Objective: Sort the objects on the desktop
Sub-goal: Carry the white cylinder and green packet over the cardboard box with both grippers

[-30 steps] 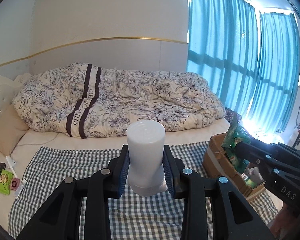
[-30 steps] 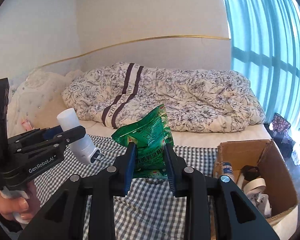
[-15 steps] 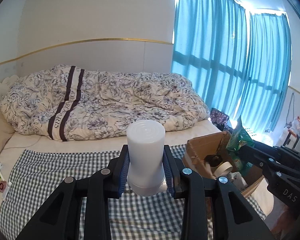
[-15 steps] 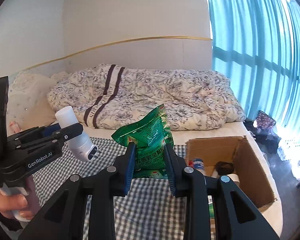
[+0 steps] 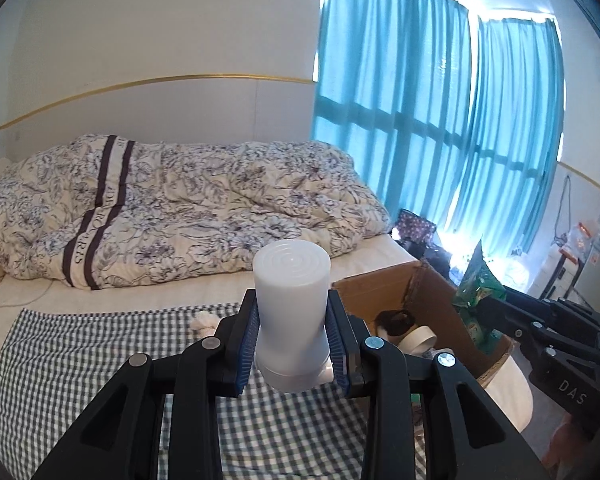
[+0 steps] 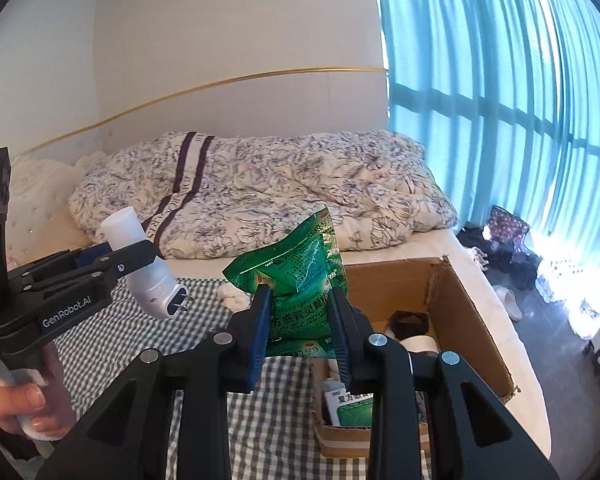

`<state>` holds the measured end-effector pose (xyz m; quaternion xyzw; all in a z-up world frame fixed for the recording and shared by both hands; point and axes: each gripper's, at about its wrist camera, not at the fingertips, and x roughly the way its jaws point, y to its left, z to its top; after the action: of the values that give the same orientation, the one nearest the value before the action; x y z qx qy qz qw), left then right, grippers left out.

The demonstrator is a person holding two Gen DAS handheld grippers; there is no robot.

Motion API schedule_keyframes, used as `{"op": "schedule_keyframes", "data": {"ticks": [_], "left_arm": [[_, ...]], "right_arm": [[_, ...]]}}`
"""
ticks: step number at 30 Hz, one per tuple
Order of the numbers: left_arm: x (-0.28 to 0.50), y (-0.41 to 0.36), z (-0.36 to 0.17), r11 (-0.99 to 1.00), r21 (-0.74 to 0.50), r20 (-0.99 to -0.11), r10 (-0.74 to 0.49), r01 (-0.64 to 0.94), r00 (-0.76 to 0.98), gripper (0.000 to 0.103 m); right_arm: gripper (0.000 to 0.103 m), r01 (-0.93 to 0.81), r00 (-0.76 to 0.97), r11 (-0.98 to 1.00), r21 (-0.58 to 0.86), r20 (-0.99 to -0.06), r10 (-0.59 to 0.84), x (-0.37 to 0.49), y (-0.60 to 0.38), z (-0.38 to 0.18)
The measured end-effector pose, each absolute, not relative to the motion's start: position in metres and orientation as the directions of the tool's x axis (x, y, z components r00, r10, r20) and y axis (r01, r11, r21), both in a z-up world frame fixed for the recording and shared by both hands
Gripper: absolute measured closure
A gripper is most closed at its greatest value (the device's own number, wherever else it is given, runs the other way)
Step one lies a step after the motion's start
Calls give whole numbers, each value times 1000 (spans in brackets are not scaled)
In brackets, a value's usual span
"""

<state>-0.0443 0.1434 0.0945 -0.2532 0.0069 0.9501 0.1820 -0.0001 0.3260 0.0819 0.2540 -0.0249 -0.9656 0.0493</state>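
My left gripper is shut on a white plug-in device, held upright above the checked cloth. From the right wrist view that white device shows two metal prongs at its lower end. My right gripper is shut on a green medicine packet, held at the left edge of an open cardboard box. In the left wrist view the green packet hangs over the box at the right. The box holds tape rolls and a green-and-white carton.
A floral duvet lies across the bed behind the cloth. A small white wad sits on the cloth near the box. Blue curtains cover the window at the right. A hand grips the left handle.
Both grippers have swung rightward with their loads. The cardboard box has come closer to the middle of both views, and the green packet now hangs at its left edge.
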Motion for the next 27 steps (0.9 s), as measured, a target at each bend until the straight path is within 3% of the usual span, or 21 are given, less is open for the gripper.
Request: {"op": "schedule_keyframes", "data": {"ticks": [27], "left_arm": [[-80,237,69,-884,-65,-534,422,-462,-733,70]], "right_arm": [[74,-65,-815,-995,77,-579,8,-25,414,46]]}}
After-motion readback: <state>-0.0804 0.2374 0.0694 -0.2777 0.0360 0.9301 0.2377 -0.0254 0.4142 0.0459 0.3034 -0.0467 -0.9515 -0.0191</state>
